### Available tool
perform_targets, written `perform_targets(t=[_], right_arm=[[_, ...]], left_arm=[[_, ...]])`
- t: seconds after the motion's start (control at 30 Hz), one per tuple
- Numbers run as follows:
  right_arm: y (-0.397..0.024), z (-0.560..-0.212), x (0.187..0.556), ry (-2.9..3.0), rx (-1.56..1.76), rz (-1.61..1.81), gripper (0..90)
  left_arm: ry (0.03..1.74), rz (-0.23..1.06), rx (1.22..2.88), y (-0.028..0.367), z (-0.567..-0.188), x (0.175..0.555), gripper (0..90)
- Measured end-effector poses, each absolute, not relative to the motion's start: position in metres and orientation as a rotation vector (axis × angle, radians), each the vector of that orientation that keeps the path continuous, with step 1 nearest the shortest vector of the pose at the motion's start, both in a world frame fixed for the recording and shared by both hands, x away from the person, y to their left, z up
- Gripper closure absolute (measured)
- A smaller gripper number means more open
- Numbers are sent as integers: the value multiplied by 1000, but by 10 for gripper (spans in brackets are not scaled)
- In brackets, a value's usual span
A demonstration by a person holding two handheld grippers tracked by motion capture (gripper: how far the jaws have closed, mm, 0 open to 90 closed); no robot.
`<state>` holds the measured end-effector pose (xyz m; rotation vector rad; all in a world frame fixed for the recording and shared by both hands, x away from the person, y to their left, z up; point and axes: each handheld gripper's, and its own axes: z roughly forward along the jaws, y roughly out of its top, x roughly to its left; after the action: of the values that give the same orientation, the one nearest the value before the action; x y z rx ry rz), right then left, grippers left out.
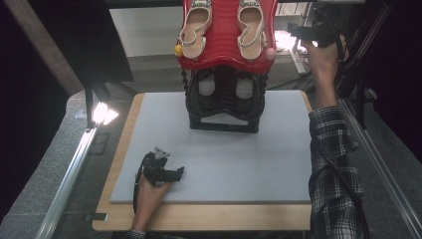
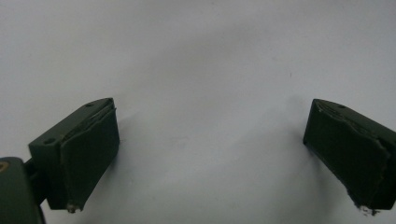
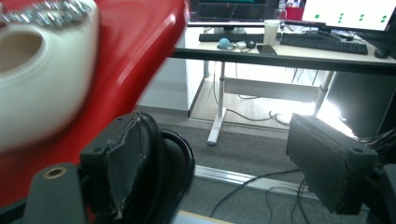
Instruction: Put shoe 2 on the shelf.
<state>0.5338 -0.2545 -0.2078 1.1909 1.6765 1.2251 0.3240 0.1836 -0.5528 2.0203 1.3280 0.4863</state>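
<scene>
A red shelf (image 1: 225, 37) tops a black rack (image 1: 224, 107) at the far middle of the grey mat (image 1: 224, 159). Two cream slingback shoes (image 1: 195, 27) (image 1: 251, 27) lie on it, toes toward the far side. In the right gripper view the red shelf (image 3: 135, 42) and one cream shoe (image 3: 37, 84) fill the left side. My right gripper (image 1: 297, 31) (image 3: 215, 163) hangs in the air just right of the shelf, open, with nothing between its pads. My left gripper (image 1: 175, 174) (image 2: 210, 154) rests low over the mat's near left part, open and empty.
More pale shoes (image 1: 206, 87) sit in the black rack's lower tier. The mat lies on a wooden tabletop (image 1: 199, 216). Metal rails (image 1: 69, 169) run along both sides. Beyond the table, a desk (image 3: 289, 51) carries keyboards and a cup, with cables on the floor.
</scene>
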Motion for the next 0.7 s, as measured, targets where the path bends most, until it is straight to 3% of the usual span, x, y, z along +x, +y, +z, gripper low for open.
perform_targets(t=[0.7], right_arm=[[-284,-284,528,1797,1232,1181,103]], left_arm=[[1326,488,2018,184,-553,324,35]])
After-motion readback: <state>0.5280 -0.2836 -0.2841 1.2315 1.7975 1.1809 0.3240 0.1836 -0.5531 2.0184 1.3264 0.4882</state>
